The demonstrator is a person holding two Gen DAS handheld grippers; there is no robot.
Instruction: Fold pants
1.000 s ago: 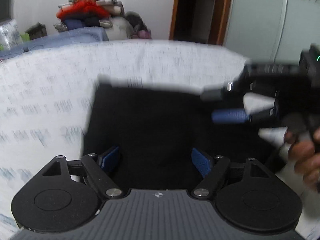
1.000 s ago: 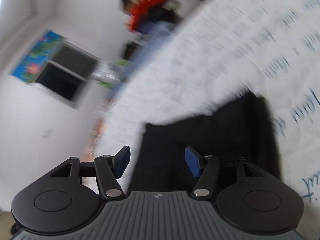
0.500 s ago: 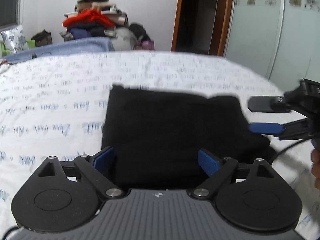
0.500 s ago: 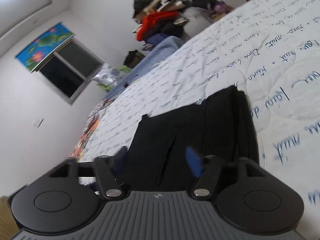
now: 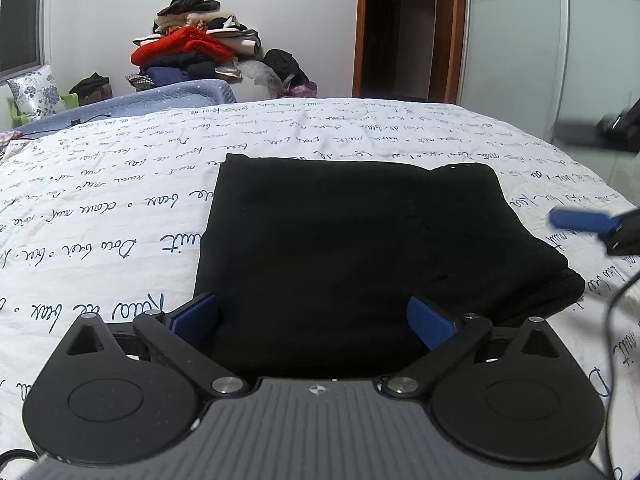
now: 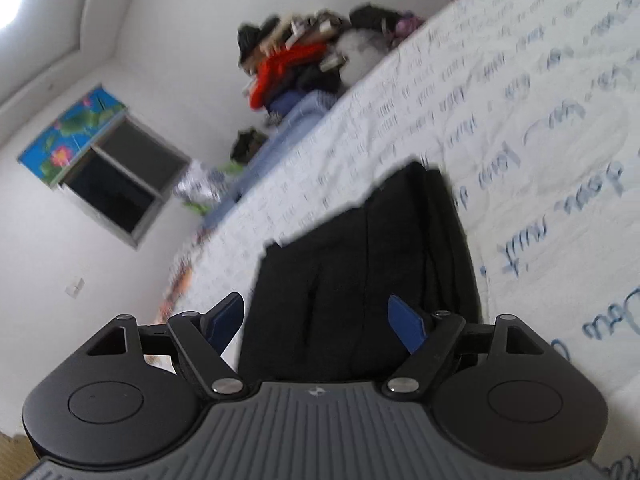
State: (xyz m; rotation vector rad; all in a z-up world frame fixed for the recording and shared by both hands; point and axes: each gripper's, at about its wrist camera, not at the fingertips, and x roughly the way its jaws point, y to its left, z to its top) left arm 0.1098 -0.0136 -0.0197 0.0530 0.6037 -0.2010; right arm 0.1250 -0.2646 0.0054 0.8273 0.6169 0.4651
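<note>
The black pants (image 5: 360,248) lie folded into a compact rectangle on the white bed cover with blue script (image 5: 100,208). My left gripper (image 5: 312,320) is open and empty, just above the pants' near edge. My right gripper (image 6: 320,320) is open and empty, tilted, looking along the folded pants (image 6: 360,280) from their right end. In the left wrist view the right gripper (image 5: 592,220) shows blurred at the right edge, apart from the pants.
A pile of clothes (image 5: 192,52) sits on a blue basket beyond the bed's far side. A doorway (image 5: 396,28) and a wardrobe door (image 5: 560,40) stand at the back right. A window (image 6: 116,184) is on the left wall.
Both grippers have pulled back from the folded pants. The right gripper has moved off to the right edge of the left view. The pants lie still.
</note>
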